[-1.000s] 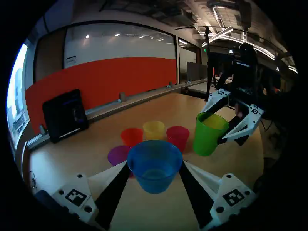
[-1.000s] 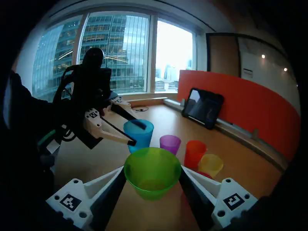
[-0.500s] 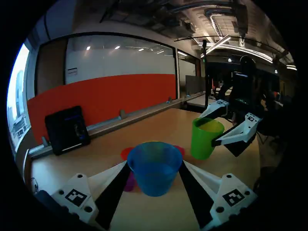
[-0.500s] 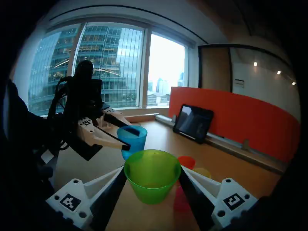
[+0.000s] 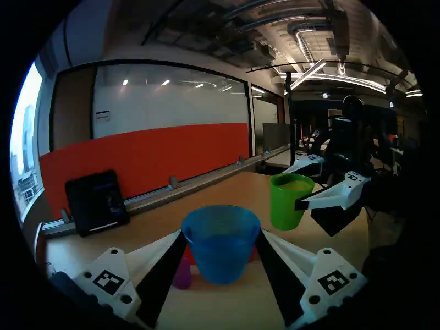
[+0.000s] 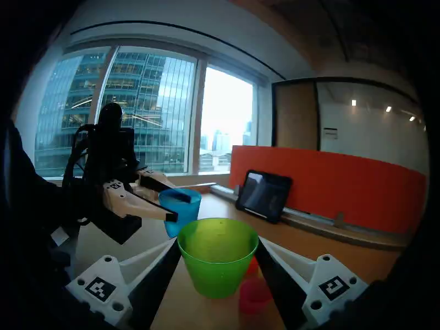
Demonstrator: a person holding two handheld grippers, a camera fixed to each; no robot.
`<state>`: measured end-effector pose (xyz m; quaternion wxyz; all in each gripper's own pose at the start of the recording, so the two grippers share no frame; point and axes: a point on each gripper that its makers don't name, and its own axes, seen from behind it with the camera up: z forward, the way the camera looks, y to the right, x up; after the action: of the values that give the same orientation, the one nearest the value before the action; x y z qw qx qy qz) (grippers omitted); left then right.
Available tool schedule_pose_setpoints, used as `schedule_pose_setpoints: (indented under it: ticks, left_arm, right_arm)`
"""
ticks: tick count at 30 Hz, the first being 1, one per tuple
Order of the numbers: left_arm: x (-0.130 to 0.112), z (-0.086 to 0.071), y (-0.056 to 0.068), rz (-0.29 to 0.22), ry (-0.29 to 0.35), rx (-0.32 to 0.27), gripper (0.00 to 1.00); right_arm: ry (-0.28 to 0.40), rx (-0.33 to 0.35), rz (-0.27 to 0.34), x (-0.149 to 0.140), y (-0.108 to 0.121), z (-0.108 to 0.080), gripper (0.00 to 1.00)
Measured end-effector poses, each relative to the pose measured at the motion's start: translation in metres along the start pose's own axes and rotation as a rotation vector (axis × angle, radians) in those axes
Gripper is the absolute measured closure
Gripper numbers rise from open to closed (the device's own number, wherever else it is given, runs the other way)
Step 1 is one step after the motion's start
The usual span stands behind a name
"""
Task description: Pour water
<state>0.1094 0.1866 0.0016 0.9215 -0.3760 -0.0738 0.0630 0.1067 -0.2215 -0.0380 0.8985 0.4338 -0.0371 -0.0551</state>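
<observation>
Both cups raised higher off the bench (image 5: 231, 190). Left gripper (image 5: 221, 234) fingers clamp the blue cup (image 5: 221, 256); right gripper (image 6: 218, 245) fingers clamp the green cup (image 6: 218, 272). Cups upright, apart: lifting done, pouring apparently still ahead.

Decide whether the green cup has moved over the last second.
Yes, upward. In the right gripper view the green cup now stands above the red cup on the table; earlier the table's cups were level with it.

Setting: high-rise office. This is indicated by tall windows (image 6: 165, 115) onto glass towers (image 6: 71, 110), orange partition (image 5: 148, 146), exposed ceiling ducts (image 5: 300, 30), long wooden desk (image 5: 231, 192), propped tablet (image 5: 97, 201).
</observation>
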Motion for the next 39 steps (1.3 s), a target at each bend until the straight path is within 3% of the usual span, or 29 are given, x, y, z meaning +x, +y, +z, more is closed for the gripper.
schedule_pose_setpoints:
  ticks: [6,24,39]
  left_arm:
    - [0.013,-0.001,0.000,-0.005,0.029,-0.002,0.14]
    - [0.052,-0.006,-0.012,0.106,0.092,0.047,0.14]
    - [0.103,-0.011,-0.018,0.380,0.142,0.140,0.14]
  right_arm:
    - [0.019,0.003,0.008,0.007,-0.001,0.002,0.07]
    - [0.004,0.054,-0.005,0.008,-0.008,0.013,0.07]
    - [0.008,0.110,0.014,0.007,-0.017,0.033,0.07]
